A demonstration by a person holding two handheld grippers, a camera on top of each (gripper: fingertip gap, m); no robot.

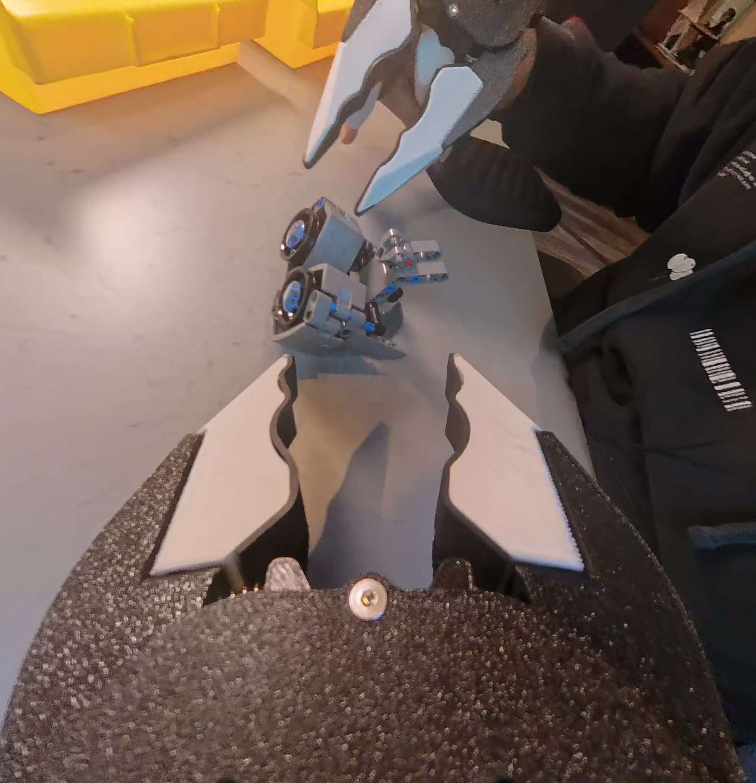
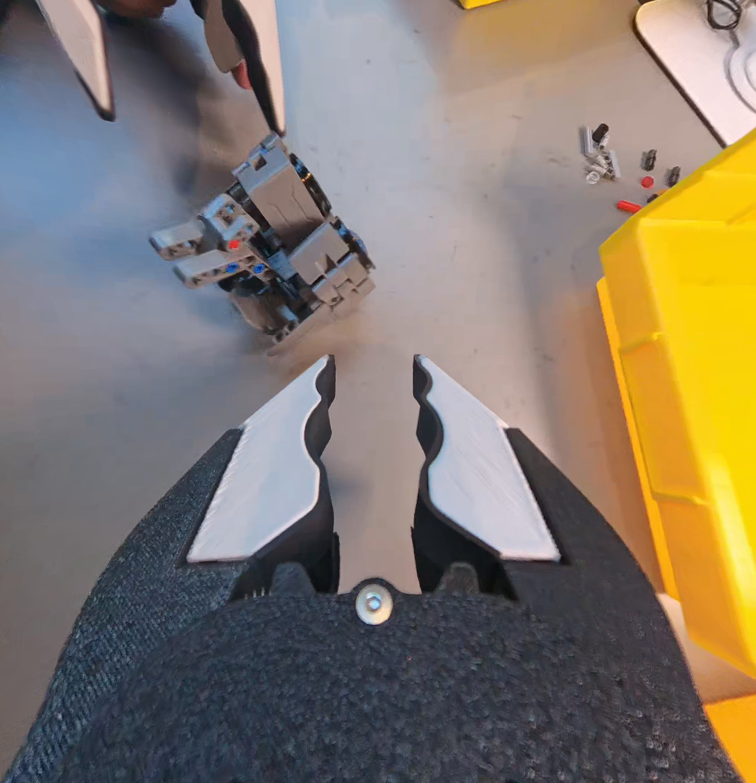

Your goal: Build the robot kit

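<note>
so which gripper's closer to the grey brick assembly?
Roughly even. Left gripper and right gripper flank the grey brick assembly on opposite sides, each open, tips just short of it.

My left claw: white fingers edged black, speckled black body. My right claw: same white and black. Brick model: grey, black wheels, blue pins, one red dot. Bench: plain pale grey. Bin: bright yellow. Loose bits: grey, black, red. My sleeve: black, white print.

A workshop: grey worktable, yellow parts bins, loose building-kit pieces.
</note>
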